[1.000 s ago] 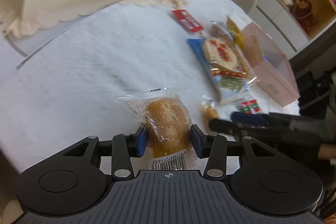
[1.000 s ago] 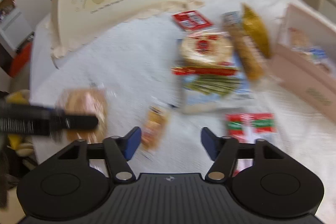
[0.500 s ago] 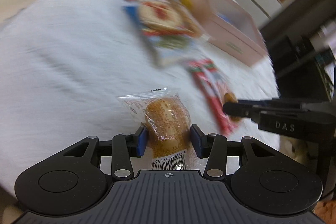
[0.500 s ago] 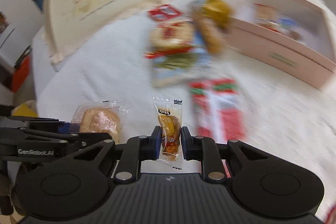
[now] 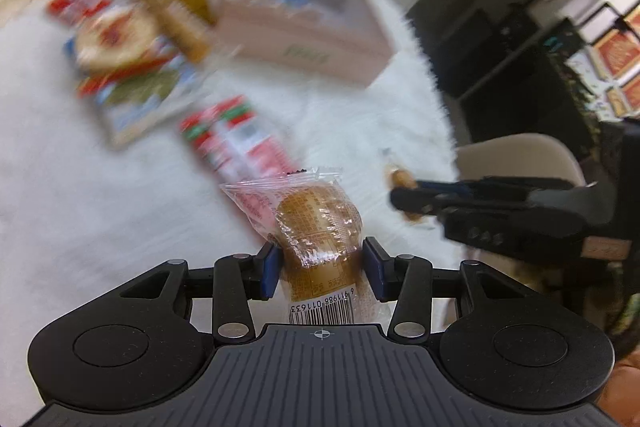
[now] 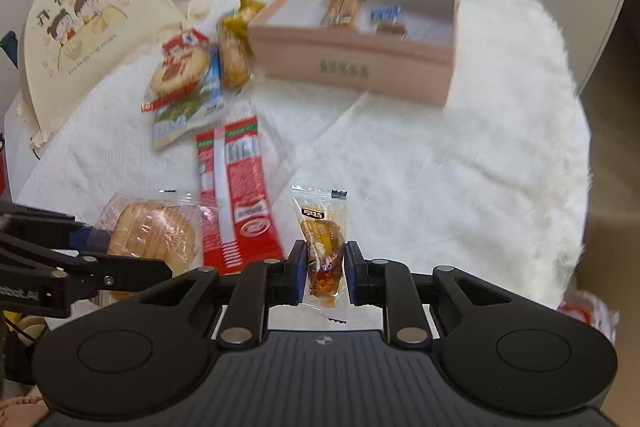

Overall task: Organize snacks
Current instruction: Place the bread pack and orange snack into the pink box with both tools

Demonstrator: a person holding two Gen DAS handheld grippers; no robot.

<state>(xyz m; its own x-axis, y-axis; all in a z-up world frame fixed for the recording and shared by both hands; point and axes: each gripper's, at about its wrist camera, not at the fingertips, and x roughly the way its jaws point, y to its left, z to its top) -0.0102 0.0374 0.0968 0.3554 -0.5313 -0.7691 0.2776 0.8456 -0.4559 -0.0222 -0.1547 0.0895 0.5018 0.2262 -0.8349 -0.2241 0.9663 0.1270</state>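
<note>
**Both grippers loaded, box next**

Left wrist view: the left gripper [image 5: 320,269] clamps a wrapped bun [image 5: 318,227] above the table [image 5: 80,207].

Right wrist view: the right gripper [image 6: 325,277] pinches a small packet [image 6: 323,247]. The pink box [image 6: 352,67] lies well ahead; I judge the next move is carrying both over it and letting go.

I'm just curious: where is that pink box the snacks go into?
The pink box sits open on the white table, at the far side in the right wrist view, just right of the pile of loose snack packets; a few snacks lie inside.
</note>
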